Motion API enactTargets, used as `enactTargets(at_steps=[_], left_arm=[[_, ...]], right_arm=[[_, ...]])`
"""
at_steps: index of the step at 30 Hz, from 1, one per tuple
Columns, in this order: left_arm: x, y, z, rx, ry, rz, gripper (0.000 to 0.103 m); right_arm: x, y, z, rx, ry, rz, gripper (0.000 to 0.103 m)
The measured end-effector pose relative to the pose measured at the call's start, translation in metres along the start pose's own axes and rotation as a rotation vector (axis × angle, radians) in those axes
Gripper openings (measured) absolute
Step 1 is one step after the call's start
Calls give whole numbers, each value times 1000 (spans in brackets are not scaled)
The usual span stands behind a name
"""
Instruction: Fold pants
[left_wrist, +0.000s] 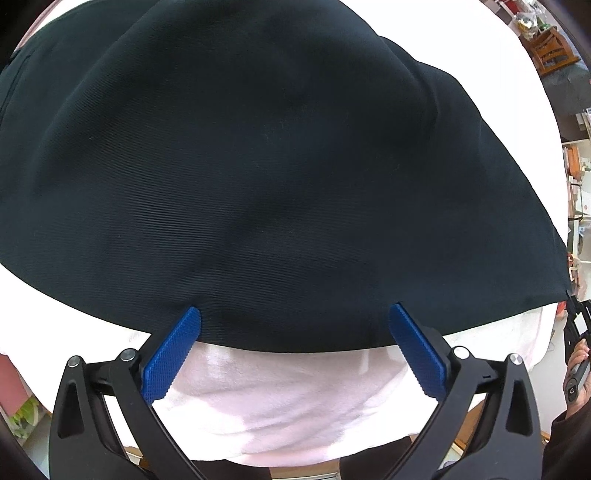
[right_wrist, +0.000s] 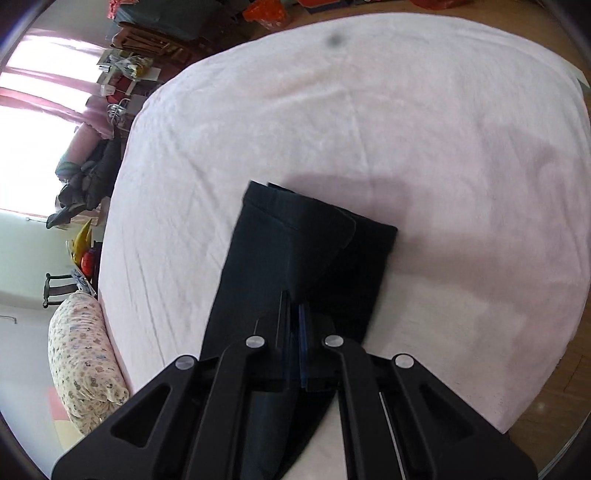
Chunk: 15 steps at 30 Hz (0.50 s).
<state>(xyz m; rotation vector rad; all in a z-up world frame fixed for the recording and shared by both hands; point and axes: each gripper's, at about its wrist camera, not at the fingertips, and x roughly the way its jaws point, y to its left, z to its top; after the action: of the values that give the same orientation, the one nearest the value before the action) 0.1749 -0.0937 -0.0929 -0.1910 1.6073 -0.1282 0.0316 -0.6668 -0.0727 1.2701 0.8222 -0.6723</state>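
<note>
The dark navy pants lie on a pale pink sheet and fill most of the left wrist view. My left gripper is open, its blue pads straddling the near edge of the fabric. In the right wrist view the pants stretch away with both leg ends lying one over the other. My right gripper is shut on the pants fabric and holds it a little above the sheet. The right gripper also shows at the far right of the left wrist view.
The bed's sheet spreads wide around the pants. A floral pillow lies at the bed's left edge. Clutter, clothes and a curtained window stand beyond the left side. Wooden floor shows at the right.
</note>
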Motion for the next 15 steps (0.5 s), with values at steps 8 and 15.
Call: enactTargets(at_steps=[8,15], left_arm=[[7,-9,3,3,9,12,102],[4,-9,7,9,19,11,102]], right_arm=[[29,-34,-5,60,43,-108,3],[38,-33,-7,32,98,-172,46]])
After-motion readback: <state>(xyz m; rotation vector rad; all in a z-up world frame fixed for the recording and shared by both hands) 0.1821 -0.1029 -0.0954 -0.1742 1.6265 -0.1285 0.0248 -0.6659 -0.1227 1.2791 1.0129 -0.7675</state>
